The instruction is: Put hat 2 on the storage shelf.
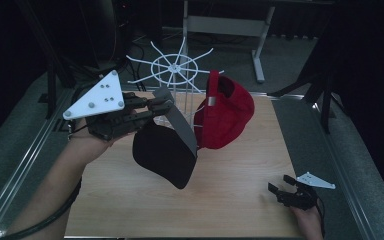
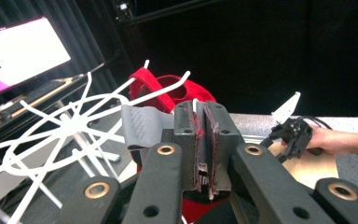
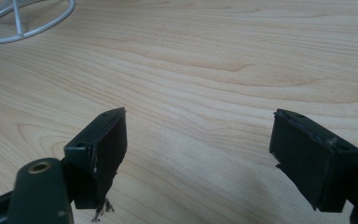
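Left gripper (image 1: 162,107) is clamped tight on the black cap (image 1: 164,155) by its grey brim, held up beside the white rack (image 1: 177,67). Right gripper (image 1: 285,190) sits wide open, empty. Risk: thin brim grip slips, or the cap knocks the red cap (image 1: 227,117) off its hook.

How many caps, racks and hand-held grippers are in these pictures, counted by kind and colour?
Red cap, hanging on the rack: 1
Black cap with grey brim, held by the left hand-held gripper: 1
White wire rack: 1
Hand-held grippers: 2, the left hand-held gripper and the right hand-held gripper
Total: 5
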A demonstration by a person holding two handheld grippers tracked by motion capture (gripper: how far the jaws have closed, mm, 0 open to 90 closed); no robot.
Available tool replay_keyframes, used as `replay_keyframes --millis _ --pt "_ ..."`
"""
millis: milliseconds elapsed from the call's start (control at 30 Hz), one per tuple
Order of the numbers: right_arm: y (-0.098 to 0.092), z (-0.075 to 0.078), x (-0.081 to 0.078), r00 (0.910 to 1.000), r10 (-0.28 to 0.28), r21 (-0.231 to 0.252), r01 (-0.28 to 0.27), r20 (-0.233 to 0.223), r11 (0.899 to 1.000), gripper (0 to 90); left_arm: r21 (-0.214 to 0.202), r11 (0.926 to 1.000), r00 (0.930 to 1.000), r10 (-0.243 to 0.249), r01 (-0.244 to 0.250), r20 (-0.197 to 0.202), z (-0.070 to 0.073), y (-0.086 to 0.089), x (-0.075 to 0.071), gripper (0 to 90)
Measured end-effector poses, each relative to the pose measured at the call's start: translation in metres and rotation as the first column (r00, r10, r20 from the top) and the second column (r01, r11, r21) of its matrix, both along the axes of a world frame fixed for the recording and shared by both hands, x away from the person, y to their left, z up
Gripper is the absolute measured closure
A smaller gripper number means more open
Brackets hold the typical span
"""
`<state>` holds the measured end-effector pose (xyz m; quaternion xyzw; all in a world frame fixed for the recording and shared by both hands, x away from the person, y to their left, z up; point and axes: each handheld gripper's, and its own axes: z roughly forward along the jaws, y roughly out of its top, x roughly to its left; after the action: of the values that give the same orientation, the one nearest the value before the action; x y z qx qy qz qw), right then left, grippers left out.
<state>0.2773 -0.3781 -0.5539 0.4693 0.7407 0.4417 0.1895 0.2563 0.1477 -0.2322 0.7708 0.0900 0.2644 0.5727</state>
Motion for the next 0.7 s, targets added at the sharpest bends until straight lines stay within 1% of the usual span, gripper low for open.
replay_keyframes --millis 33,100,167,200,300,367,433,567,600,700 --pt "-0.0001 0.0000 -0.0001 1.0000 -0.001 0.001 0.001 0.000 1.000 18.7 0.001 1.0000 1.0000 0.008 -0.008 0.003 -0.0001 -0.0003 -0.0002 84.5" --pt "-0.0001 -0.0002 0.0001 1.0000 0.000 0.000 0.000 0.000 1.000 18.7 -0.019 0.9998 1.0000 0.004 -0.004 -0.004 -0.0005 0.0004 0.0003 83.3" --pt "0.0000 -0.0002 0.0001 1.0000 0.000 0.000 0.000 -0.001 1.000 18.7 -0.021 0.9998 0.9999 0.006 -0.006 -0.009 -0.0006 0.0008 0.0006 82.0" --pt "-0.0001 -0.0001 0.0000 1.0000 0.000 0.000 0.000 0.000 1.000 18.7 -0.023 0.9997 0.9999 -0.002 0.002 -0.012 -0.0007 0.0014 0.0011 82.0" --pt "-0.0003 -0.0003 0.0001 1.0000 0.000 0.001 0.000 0.000 1.000 18.7 -0.012 0.9998 0.9997 -0.018 0.018 -0.019 -0.0015 0.0011 0.0012 77.0" --pt "-0.0002 -0.0002 0.0000 1.0000 -0.001 0.002 0.001 -0.003 1.000 18.7 -0.001 0.9999 0.9997 -0.016 0.016 -0.020 -0.0025 -0.0002 0.0015 76.3" --pt "-0.0002 -0.0003 0.0001 1.0000 -0.001 0.001 0.001 -0.001 1.000 18.7 -0.002 0.9999 0.9996 -0.014 0.014 -0.026 -0.0032 -0.0004 0.0024 74.6" --pt "-0.0006 -0.0004 0.0000 1.0000 0.000 0.001 0.000 0.000 1.000 18.7 -0.010 0.9999 0.9996 -0.009 0.009 -0.027 -0.0038 0.0026 0.0033 74.7" --pt "-0.0005 -0.0004 -0.0001 1.0000 -0.001 0.002 0.001 -0.001 1.000 18.7 -0.016 0.9998 0.9994 -0.013 0.012 -0.033 -0.0040 0.0036 0.0034 74.6" --pt "-0.0006 -0.0004 0.0001 1.0000 0.000 0.002 0.000 -0.001 1.000 18.7 -0.016 0.9998 0.9994 -0.013 0.013 -0.033 -0.0047 0.0068 0.0024 74.6"
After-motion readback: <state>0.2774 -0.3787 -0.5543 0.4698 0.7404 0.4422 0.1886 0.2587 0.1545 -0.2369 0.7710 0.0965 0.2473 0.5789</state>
